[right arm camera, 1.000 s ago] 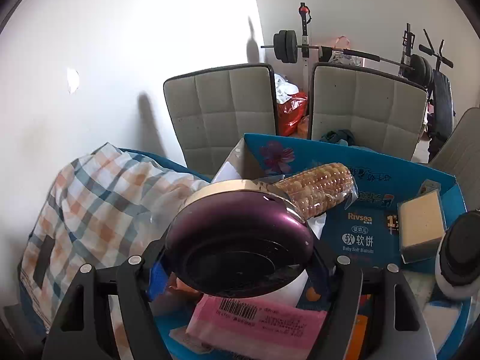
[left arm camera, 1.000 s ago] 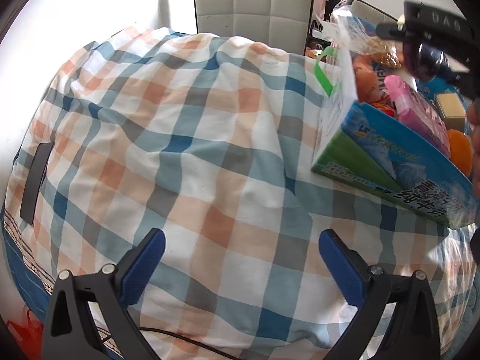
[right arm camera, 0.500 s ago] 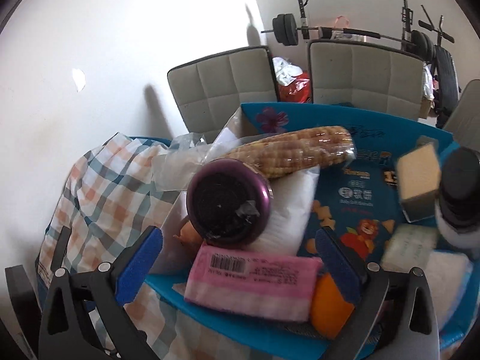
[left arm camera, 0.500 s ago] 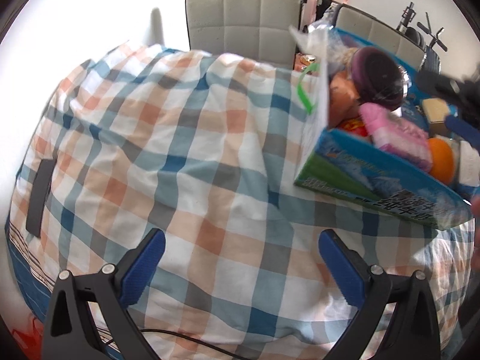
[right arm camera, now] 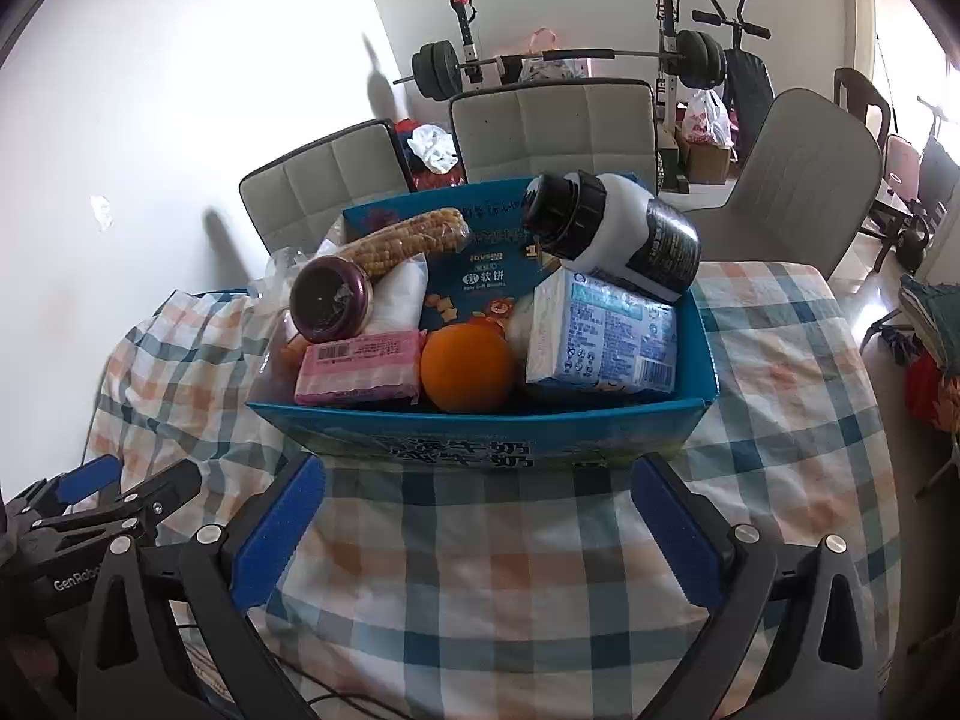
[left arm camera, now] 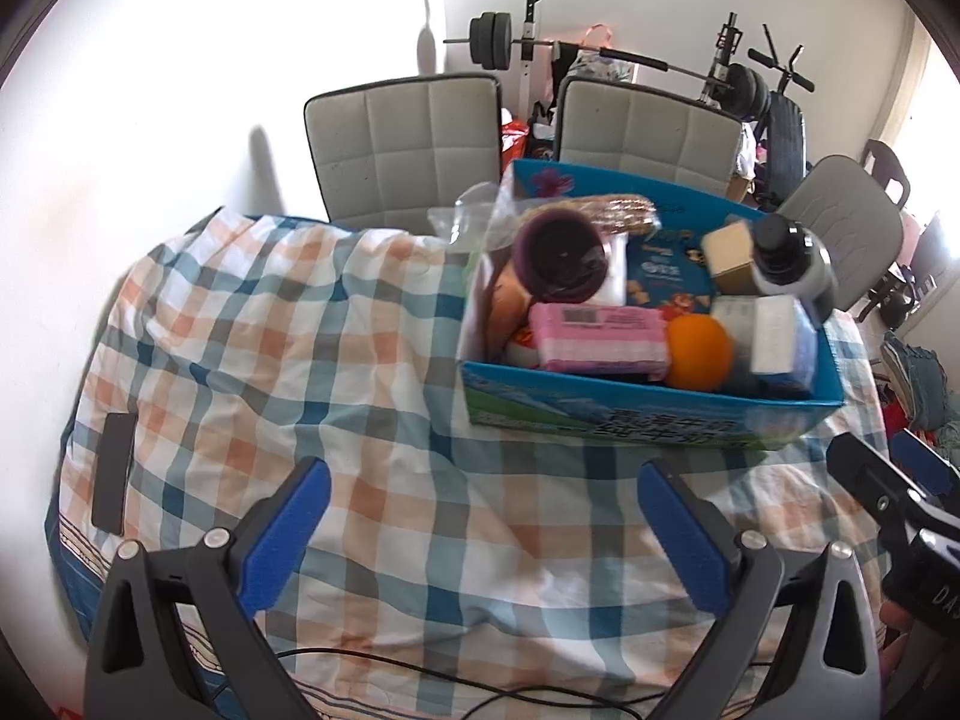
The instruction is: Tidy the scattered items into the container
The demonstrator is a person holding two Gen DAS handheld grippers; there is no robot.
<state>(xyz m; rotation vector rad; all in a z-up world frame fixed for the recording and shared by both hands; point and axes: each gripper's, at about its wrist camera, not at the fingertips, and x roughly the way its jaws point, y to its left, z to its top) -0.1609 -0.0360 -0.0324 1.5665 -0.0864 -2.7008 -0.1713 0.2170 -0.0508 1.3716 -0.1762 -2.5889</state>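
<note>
A blue box is seen on a checked cloth, packed full — a purple jar lies on its side at the box's left end, with a corn cob behind it and a pink pack in front. An orange is wedged at the box's front wall, beside the pink pack. A pale-blue carton fills the box's right end, and a white bottle with a black cap is propped on top of it, tilted. A tan block is visible just left of the bottle in the left wrist view.

Both tools are held short of the box, over the cloth. The right gripper is spread wide with nothing between its blue pads, and the left gripper is likewise parted and empty. Two grey chairs are seen beyond the box, with a barbell rack at the wall behind them. A black strip lies on the cloth, well left of the box.
</note>
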